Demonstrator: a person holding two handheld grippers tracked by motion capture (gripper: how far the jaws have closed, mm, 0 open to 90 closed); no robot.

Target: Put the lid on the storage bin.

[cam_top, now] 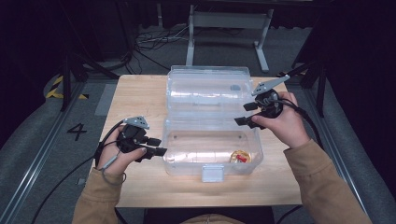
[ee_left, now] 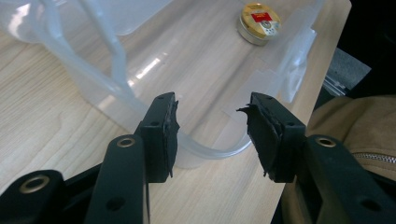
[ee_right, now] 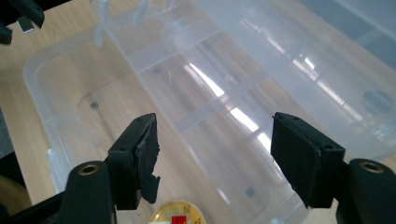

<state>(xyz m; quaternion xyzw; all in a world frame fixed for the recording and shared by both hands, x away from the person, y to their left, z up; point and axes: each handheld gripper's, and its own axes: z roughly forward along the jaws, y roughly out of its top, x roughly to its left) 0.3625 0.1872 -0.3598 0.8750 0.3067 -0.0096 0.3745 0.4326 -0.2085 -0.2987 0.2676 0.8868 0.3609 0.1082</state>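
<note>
- I see the wooden table (cam_top: 140, 93), bare along its left side.
- I see tangled cables (cam_top: 154, 39) on the floor beyond it.
- I see a grey metal frame (cam_top: 229, 21) behind them.
- I see a "4" marking (cam_top: 77, 131) on the floor, left.

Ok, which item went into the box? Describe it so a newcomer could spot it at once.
Start at the wooden table, then the open clear plastic box at its middle. In the box's near right corner lies a small round gold tin with a red label, the one coloured thing inside the box.
</note>
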